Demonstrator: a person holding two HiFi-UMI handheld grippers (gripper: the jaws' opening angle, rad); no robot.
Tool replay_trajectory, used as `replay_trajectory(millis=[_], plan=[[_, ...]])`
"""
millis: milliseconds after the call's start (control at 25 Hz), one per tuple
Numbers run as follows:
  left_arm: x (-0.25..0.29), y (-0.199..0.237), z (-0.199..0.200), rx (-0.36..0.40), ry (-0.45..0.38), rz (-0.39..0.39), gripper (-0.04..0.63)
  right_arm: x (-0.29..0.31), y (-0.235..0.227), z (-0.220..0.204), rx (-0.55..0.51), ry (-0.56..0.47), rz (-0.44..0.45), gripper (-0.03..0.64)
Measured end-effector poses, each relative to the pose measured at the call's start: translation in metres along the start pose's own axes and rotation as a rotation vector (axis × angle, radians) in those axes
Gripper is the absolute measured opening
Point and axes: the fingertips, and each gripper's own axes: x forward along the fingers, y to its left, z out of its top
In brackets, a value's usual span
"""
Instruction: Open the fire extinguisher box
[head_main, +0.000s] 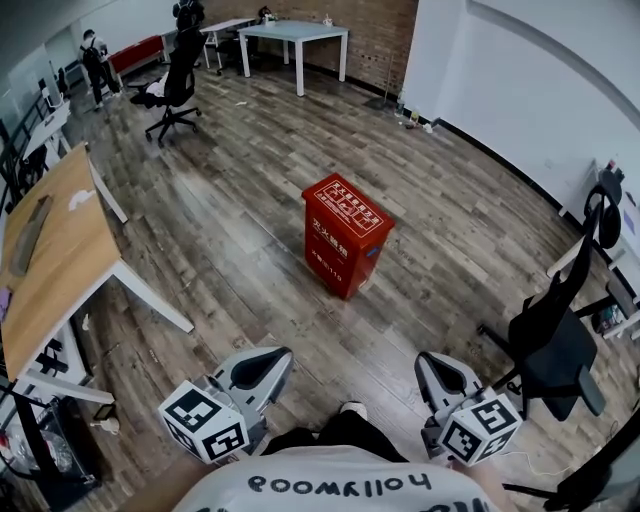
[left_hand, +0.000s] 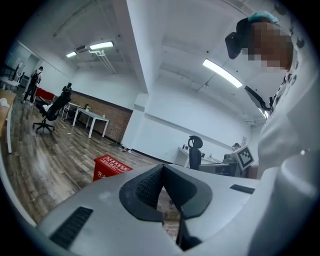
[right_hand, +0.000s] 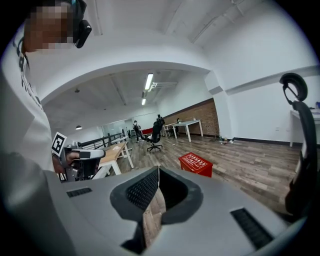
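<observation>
Fire extinguisher box (head_main: 345, 245): red, with white print on its top and front. It stands upright in the open middle of the wooden floor (head_main: 230, 230), top panel flat on the body, clear of the furniture and well apart from both grippers.

Left gripper (head_main: 262, 366): grey shell with black ribbed pads and a marker cube at its rear, held low near the floor's near edge. The jaws are together with nothing between them. Its own view shows the red box ahead and to the left.

Right gripper (head_main: 437, 372): same build, also held low, level with the left one. The jaws are closed and empty – only floorboards show through the hollow between the pads. The box lies ahead and slightly right in its view.

Wooden desk (head_main: 60, 250): white legs, along the floor's left edge.

Black office chair (head_main: 555, 340): at the floor's right edge, near the right gripper.

Second black chair (head_main: 178, 85): far end of the floor, near a white table (head_main: 295, 35) that stands before the brick wall (head_main: 370, 30).

Person (head_main: 93, 62): standing in the far left corner – too small for detail
</observation>
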Motion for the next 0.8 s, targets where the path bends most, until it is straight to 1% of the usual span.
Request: replay_trajectory(millis=[120,240,360,640,800], plan=[[0.012,0.006,0.004,0.003,-0.004,0.017,0.006,0.009,-0.014,0.003,0.024,-0.001,0.024,0.009],[0.028,0.006,0.015,-0.016,-0.036,0.022,0.006,0.018,-0.029,0.015,-0.001,0.008,0.044,0.009],[0.047,0.007,0.018,-0.006,-0.028,0.034,0.006,0.026,-0.046,0.023,-0.022,0.014,0.058,0.009],[0.090,0.015,0.023,-0.012,-0.030,0.066,0.006,0.041,-0.099,0.038,-0.010,0.024,0.055,0.011],[0.115,0.018,0.031,-0.008,-0.034,0.075,0.006,0.051,-0.122,0.049,-0.047,0.038,0.055,0.009]])
